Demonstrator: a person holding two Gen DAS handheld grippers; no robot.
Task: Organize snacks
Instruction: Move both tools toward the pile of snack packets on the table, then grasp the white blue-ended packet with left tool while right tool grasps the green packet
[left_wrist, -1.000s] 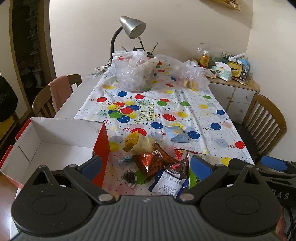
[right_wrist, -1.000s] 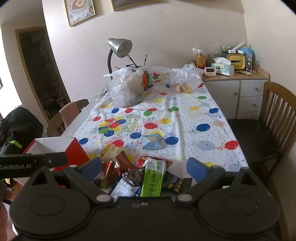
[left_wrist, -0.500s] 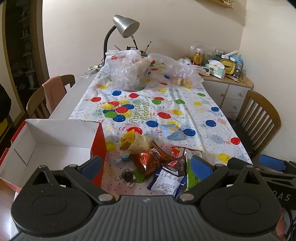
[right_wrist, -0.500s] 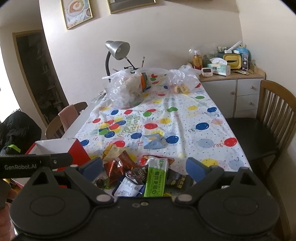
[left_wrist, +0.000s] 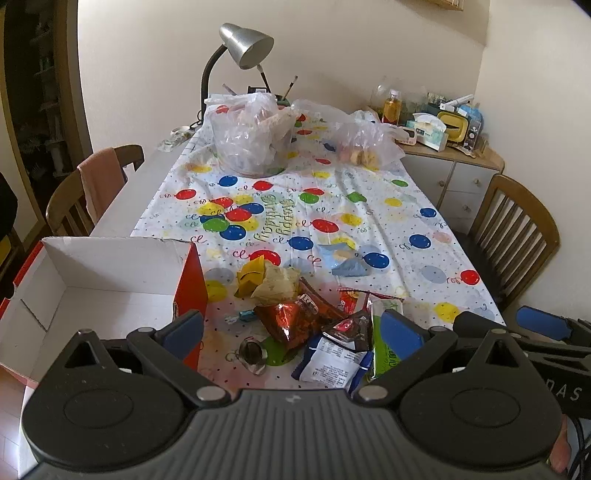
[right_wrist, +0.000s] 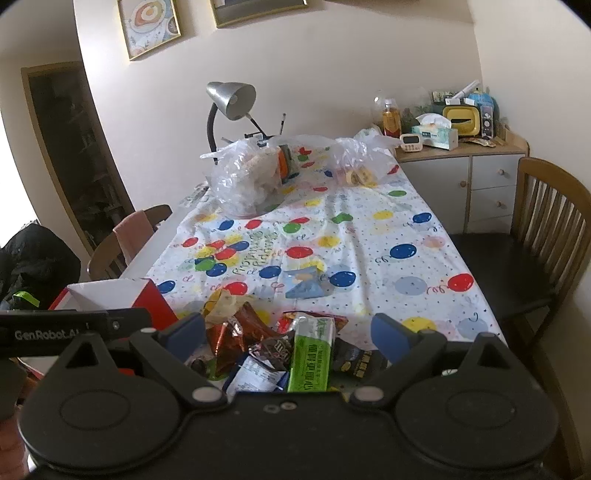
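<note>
- The snack pile (left_wrist: 314, 325) lies at the near end of the tablecloth (left_wrist: 332, 206), which is printed with coloured balloons; every place below is given from this pile.
- The left gripper (left_wrist: 291, 328) hovers just above the near side of the pile with its 2 blue-padded fingers (left_wrist: 184, 328) spread wide and nothing between them.
- The right gripper (right_wrist: 288, 332) hangs over the same pile from the right, its fingers also far apart and empty.
- In the pile: a green packet (right_wrist: 312, 354) standing out on the right part, a red-brown foil bag (left_wrist: 295, 317) in the middle, a white and blue pouch (left_wrist: 328, 360) at the near edge, a dark wrapper (right_wrist: 358, 360) right of the green packet, and a yellow wrapper (left_wrist: 253, 277) with a pale crumpled bag (left_wrist: 279, 282) on the far side.
- A small round foil piece (left_wrist: 253, 352) lies apart, just left of the pile's near edge.
- A light blue wrapper (left_wrist: 345, 260) rests beyond the pile, a little to the right, clear of it.
- An open box (left_wrist: 110, 273), red outside and white inside, stands immediately left of the pile.
- 2 clear plastic bags (left_wrist: 251, 140) sit far beyond the pile at the table's other end, under a silver desk lamp (left_wrist: 245, 44).
- Wooden chairs (left_wrist: 517, 229) stand to the right and left of the pile's table.
</note>
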